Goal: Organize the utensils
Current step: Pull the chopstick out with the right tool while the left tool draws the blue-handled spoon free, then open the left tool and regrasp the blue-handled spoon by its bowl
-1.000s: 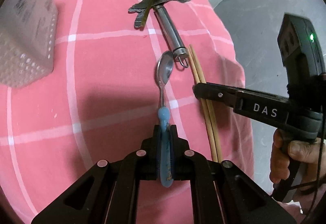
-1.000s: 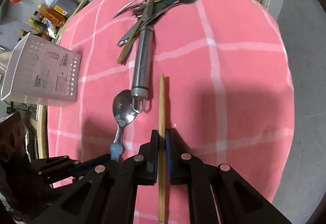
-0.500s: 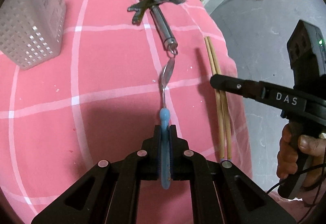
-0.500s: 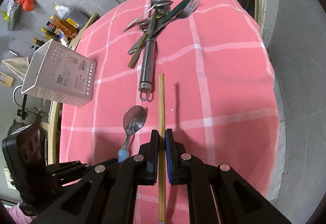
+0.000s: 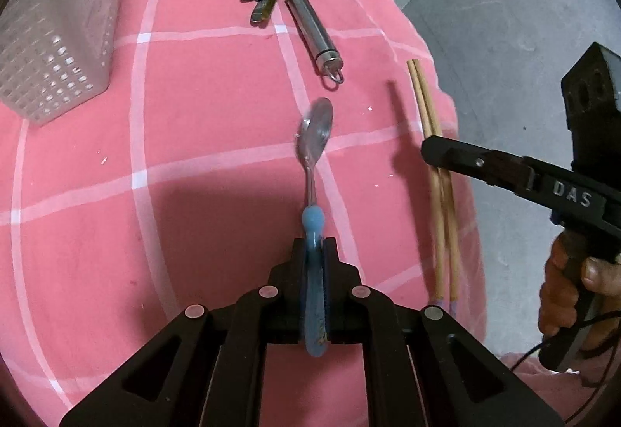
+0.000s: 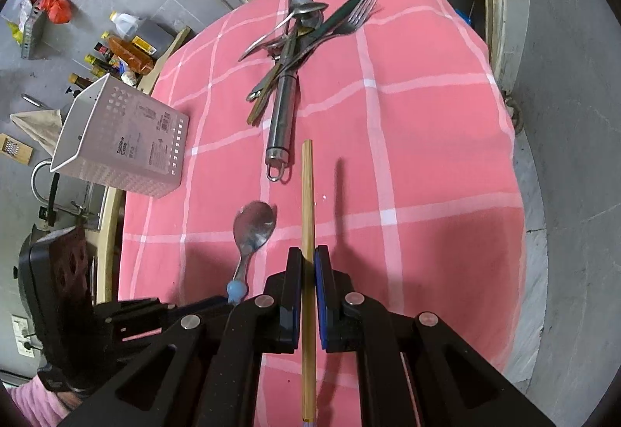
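My left gripper (image 5: 314, 244) grips the blue handle of a steel spoon (image 5: 316, 132), which is lifted above the pink checked cloth (image 5: 194, 194). Its jaws are opening slightly, with the handle still pressed between the pads. My right gripper (image 6: 307, 260) is shut on a pair of wooden chopsticks (image 6: 307, 194), which point forward and cast a shadow on the cloth. In the left wrist view the chopsticks (image 5: 427, 116) hang in the right gripper (image 5: 431, 151) near the table's right edge. A white perforated utensil holder (image 6: 124, 144) stands at the left.
A pile of forks and spoons (image 6: 310, 23) lies at the far end of the table on a long steel-handled tool (image 6: 281, 116). The table's right edge (image 5: 446, 109) drops to grey floor. Bottles (image 6: 124, 50) and clutter stand on the floor beyond the holder.
Both grippers have risen with the spoon and the chopsticks, which were on the cloth a second ago. The spoon's bowl has pulled back from the steel tool's ring.
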Demonstrator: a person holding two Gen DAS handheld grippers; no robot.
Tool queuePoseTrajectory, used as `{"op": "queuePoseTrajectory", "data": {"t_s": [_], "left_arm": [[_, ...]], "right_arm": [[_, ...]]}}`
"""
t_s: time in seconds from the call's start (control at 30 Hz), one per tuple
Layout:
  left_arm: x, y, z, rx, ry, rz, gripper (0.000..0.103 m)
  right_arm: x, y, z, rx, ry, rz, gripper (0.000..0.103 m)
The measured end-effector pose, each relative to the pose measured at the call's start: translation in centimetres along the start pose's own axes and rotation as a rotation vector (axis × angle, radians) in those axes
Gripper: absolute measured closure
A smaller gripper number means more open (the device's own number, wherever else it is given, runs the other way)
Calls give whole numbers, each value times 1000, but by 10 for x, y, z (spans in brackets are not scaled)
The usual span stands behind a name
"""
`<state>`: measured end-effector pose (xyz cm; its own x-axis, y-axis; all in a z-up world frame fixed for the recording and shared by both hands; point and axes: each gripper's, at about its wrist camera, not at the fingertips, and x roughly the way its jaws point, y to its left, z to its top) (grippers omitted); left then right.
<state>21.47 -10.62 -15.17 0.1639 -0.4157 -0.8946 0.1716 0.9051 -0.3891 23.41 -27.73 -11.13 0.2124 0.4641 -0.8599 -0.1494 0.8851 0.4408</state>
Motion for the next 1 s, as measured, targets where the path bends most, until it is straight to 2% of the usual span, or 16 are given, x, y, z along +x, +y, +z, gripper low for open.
{"op": "queuePoseTrajectory", "data": {"t_s": [0.2,0.4,0.63,0.77,1.0], "left_arm": [[4,7,20,-26,13,-39,97],[0,9,39,-29,-16,-58,97],[1,10,57,-16,-38,-32,96],[10,10,74,28,-34,-25,96],[20,11,82,82,-8,-106,96]], "right_arm": [[6,-4,-4,16,14,10,96],[11,-9,-2,25,19,0,96],[18,-10,8,30,21,-4,96],[21,-10,10,28,29,1,96],[24,-12,17,26,29,6,96]]}}
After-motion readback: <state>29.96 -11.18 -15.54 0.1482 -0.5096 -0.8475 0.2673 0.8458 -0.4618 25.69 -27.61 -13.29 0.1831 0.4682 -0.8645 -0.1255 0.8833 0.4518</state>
